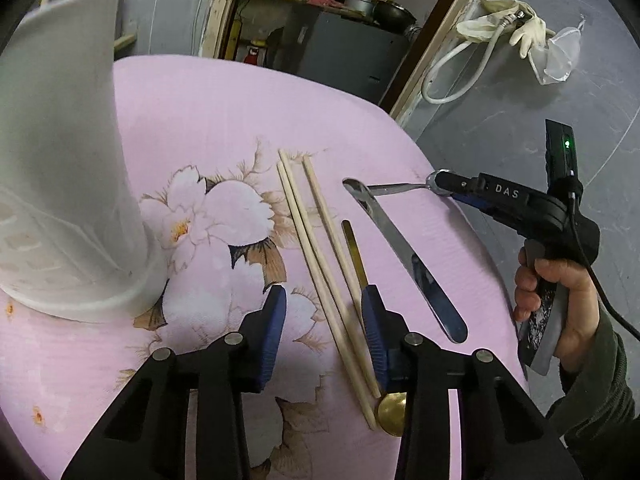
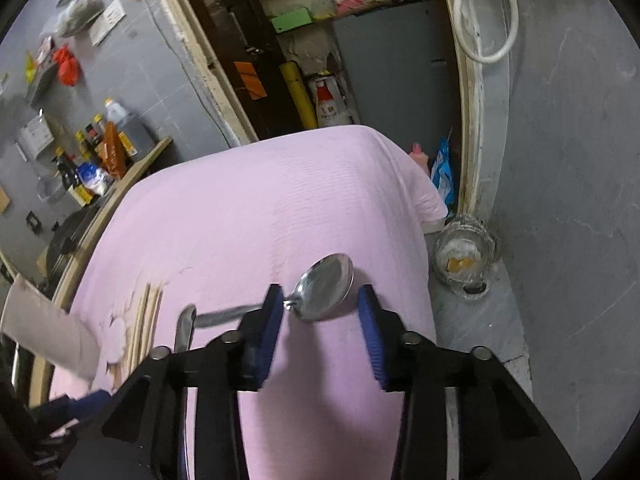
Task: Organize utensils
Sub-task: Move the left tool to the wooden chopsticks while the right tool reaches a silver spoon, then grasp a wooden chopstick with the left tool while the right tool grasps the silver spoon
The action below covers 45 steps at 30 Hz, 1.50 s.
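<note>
The left gripper (image 1: pixel 324 332) stands spread astride the pale wooden chopsticks (image 1: pixel 320 276) mid-tabletop; squeeze squarely on them, missing the gold spoon (image 1: pixel 362 280); the right gripper (image 2: pixel 320 320), spread, straddles the shiny steel spoon (image 2: pixel 326 286) at the tabletop's right edge

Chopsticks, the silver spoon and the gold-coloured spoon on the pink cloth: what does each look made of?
Chopsticks: pale, matte, unpainted sticks, probably wood or bamboo; no grain can be made out. Silver spoon: polished metal, likely stainless steel, since its bowl mirrors the room. Gold-coloured spoon: shiny yellow metal look, perhaps brass or a gold-toned coating; the pictures do not show which.
</note>
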Each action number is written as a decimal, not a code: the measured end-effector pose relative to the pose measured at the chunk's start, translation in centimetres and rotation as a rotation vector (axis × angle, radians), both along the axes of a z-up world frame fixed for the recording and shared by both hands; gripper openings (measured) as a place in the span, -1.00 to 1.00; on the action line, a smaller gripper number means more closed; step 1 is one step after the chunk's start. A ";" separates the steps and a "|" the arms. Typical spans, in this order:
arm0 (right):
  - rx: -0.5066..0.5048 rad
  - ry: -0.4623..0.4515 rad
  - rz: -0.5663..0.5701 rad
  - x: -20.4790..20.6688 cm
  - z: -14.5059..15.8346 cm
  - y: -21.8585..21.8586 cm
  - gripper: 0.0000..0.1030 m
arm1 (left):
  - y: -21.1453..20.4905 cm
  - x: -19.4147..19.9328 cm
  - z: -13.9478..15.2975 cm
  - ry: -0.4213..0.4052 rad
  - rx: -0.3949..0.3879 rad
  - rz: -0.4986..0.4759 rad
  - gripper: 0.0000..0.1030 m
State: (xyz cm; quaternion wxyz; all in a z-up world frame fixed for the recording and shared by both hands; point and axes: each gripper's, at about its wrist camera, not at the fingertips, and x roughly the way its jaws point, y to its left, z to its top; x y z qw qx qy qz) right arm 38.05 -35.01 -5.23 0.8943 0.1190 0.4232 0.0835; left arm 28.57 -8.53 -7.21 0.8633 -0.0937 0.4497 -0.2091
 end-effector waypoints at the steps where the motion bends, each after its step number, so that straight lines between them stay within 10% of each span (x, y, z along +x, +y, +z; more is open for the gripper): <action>1: 0.005 0.002 -0.004 0.2 0.0 -0.1 -0.57 | 0.0 0.0 0.0 0.003 -0.002 0.001 -0.39; 3: 0.006 -0.002 -0.010 0.3 0.0 -0.3 -0.82 | 0.2 0.2 0.0 0.011 -0.009 0.005 -0.42; 24: -0.083 -0.296 0.141 -7.2 8.9 0.1 -0.94 | -0.1 2.5 -0.4 0.059 -0.007 -0.001 -0.75; 33: -0.103 -0.138 0.208 -5.6 5.1 0.9 -0.86 | -0.3 2.4 -0.2 0.077 -0.029 0.005 -0.94; 35: -0.123 -0.115 0.238 -5.2 4.2 1.8 -0.59 | 0.1 2.0 0.0 0.077 -0.019 0.024 -0.96; 45: -0.436 0.009 0.573 -1.5 0.6 7.8 -0.52 | 0.6 0.5 -0.1 0.072 -0.020 0.037 -0.96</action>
